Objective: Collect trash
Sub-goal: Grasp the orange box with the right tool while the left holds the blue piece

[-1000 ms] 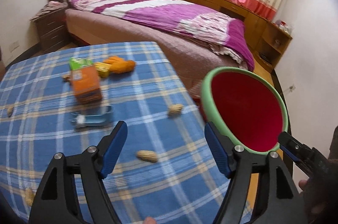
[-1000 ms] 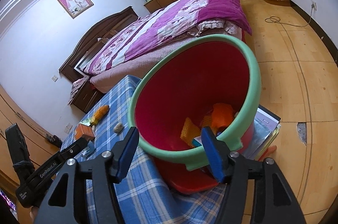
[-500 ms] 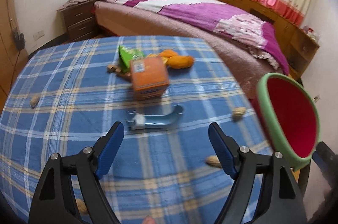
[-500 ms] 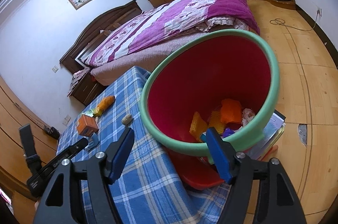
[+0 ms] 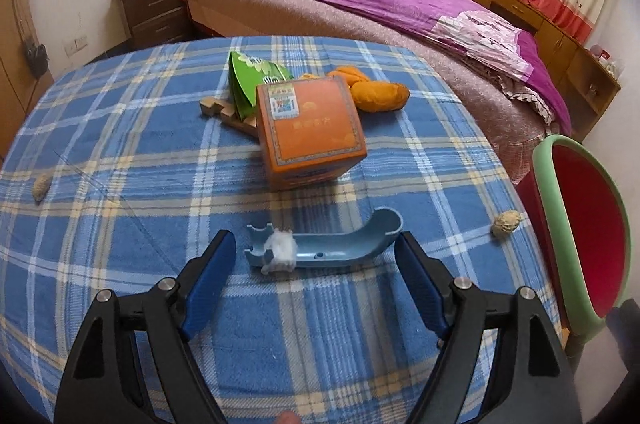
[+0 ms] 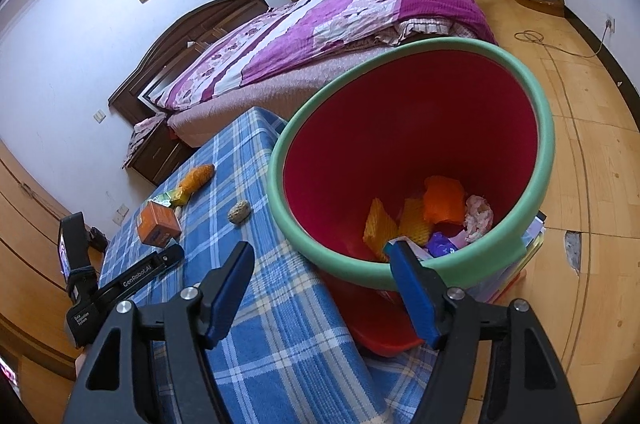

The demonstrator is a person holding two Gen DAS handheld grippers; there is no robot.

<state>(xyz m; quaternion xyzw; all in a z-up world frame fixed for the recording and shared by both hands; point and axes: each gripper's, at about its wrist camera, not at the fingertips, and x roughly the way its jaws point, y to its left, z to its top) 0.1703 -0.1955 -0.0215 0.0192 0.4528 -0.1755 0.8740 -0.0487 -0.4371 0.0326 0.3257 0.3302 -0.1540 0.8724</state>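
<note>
Two blue-padded fingers of the left gripper [image 5: 316,248] standing wide apart, nothing clamped, in the left wrist view. Just ahead, between and slightly beyond the fingertips: a curved blue plastic piece [image 5: 332,248] with a wad of white tissue [image 5: 280,250] on its left end, flat on the blue plaid tablecloth [image 5: 120,151]. Long axis across the gap, running from one pad towards the other, its upturned right end close by the right pad. Probably too long to take end to end; a roll of the wrist or a pinch across the narrow width looks the better approach. Farther off: an orange cardboard box [image 5: 310,131], a green foil packet [image 5: 250,83], orange peel [image 5: 378,93], and peanut shells [image 5: 506,224]. At the right edge, the red bin with a green rim [image 5: 560,224].

From the right wrist view: right gripper [image 6: 320,264] also apart and empty, one finger over the cloth, the other in front of the bin rim, not pressing on it. Bin [image 6: 540,103] tilted towards the table, scraps inside. Left gripper [image 6: 132,280] far nearer the blue piece, itself unseen here; the right nearer the bin.
</note>
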